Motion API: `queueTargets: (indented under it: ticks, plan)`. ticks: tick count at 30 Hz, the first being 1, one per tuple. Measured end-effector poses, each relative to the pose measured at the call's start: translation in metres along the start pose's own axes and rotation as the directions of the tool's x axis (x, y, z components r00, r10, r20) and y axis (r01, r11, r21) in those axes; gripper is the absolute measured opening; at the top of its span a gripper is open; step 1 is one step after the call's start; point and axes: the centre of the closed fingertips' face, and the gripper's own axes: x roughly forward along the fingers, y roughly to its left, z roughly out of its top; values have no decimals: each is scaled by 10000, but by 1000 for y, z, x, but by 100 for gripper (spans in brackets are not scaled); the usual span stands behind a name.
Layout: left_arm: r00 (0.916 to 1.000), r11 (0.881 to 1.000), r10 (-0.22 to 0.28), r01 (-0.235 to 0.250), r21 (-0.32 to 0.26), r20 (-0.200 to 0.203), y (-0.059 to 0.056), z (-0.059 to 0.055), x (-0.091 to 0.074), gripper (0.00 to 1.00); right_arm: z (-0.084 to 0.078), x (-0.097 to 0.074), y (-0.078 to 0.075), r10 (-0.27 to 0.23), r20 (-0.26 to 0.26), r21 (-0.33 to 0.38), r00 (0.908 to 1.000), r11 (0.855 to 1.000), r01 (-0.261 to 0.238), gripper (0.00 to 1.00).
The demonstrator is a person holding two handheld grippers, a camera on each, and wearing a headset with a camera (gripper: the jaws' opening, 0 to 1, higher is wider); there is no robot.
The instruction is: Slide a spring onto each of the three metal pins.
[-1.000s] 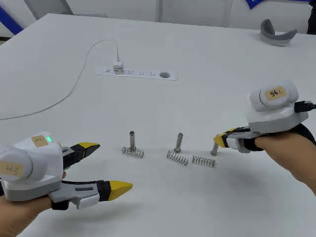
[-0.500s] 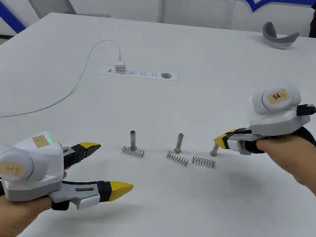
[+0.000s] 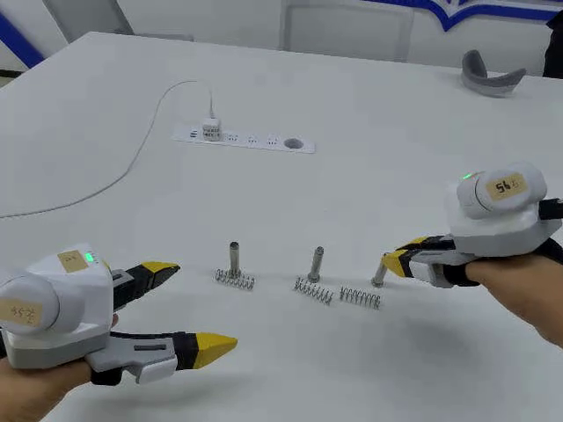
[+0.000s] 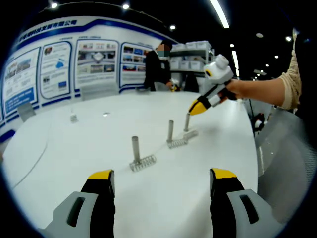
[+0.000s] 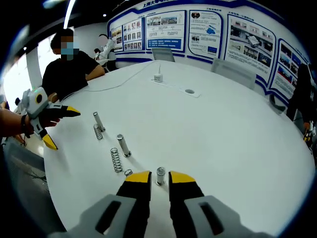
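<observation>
1. The left gripper (image 3: pixel 189 306) sits at 7 o'clock in the head view, held in a hand low over the table (image 3: pixel 369 185). It points toward 3 o'clock. Its claw is released, the yellow tips spread wide with nothing between them.
2. The right gripper (image 3: pixel 391 261) comes in from 3 o'clock, with the hand and forearm behind it, and points toward 9 o'clock. In the right gripper view its tips stand narrowly apart with the top of the right pin (image 5: pixel 160 174) at the gap. I cannot tell whether they clench it.
3. A white power strip (image 3: pixel 244 139) lies at 11 o'clock, well apart from the work, with a cable (image 3: pixel 132 158) curving off toward 9 o'clock.
4. A grey curved band (image 3: pixel 493 72) rests at 1 o'clock near the far edge.
5. 3 metal pins stand upright in a row at the centre: the left pin (image 3: pixel 234 258), the middle pin (image 3: pixel 316 262) and the right pin.
6. 3 springs lie flat on the table, none on a pin: the left spring (image 3: pixel 235 280) at 6 o'clock of its pin's foot, the middle spring (image 3: pixel 314 291) likewise, and the right spring (image 3: pixel 360 298) at 7 o'clock of the right pin.
</observation>
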Motion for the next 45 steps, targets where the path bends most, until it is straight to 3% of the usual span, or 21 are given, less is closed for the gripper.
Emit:
queueTargets:
  ticks: [8,14,20,28,45]
  plan:
    - [10000,10000,-12,12,50,-17,2,1,-1,80,-9,-6,10,308,-57,-420,9995,9986,-310,15]
    - [10000,9999,-52,52,91,-13,2,2,0,80,-23,-1,17,701,-393,-821,9968,9939,-731,15]
    - [9999,9999,-99,100,92,-42,0,2,1,80,-25,6,23,1054,-530,-1160,9930,9870,-1110,16]
    - [9999,9999,-59,60,115,-105,-1,1,0,79,-32,16,32,1581,-950,-2185,9828,9599,-1755,17]
    - [9996,9997,-225,226,7,-171,-7,-4,7,79,-41,29,37,2187,-1421,-2833,9654,9255,-2514,17]
